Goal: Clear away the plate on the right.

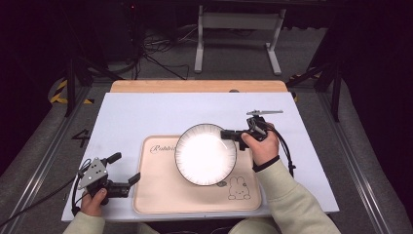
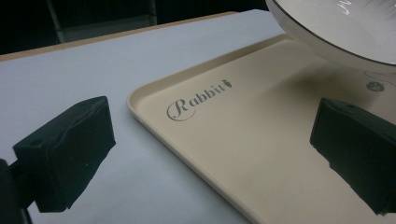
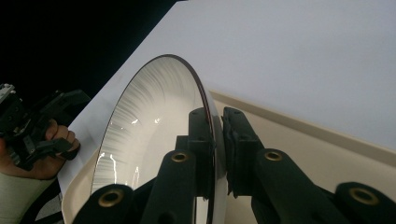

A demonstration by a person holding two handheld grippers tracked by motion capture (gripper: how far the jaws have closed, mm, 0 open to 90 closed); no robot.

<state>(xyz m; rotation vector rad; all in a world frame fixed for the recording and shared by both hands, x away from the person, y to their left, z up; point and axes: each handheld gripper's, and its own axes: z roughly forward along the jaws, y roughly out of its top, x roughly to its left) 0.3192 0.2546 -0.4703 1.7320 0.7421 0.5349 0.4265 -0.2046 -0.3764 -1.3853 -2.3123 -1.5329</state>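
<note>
A white plate (image 1: pixel 204 153) with a dark rim hangs over the cream tray (image 1: pixel 160 192). My right gripper (image 1: pixel 233 135) is shut on the plate's right edge; in the right gripper view its jaws pinch the plate rim (image 3: pixel 208 105) from both sides. The plate's underside (image 2: pixel 327 28) floats above the tray (image 2: pixel 243 140) in the left gripper view. My left gripper (image 1: pixel 125 168) rests at the tray's left edge, open, with nothing between its jaws. One of its fingers (image 2: pixel 70 151) stands over the white mat, the other over the tray.
The tray carries the word "Rabbit" (image 1: pixel 163 148) and a rabbit drawing (image 1: pixel 237 187). It lies on a white mat (image 1: pixel 146 114) over a wooden table (image 1: pixel 195 86). A white table frame (image 1: pixel 238 34) and cables stand on the floor beyond.
</note>
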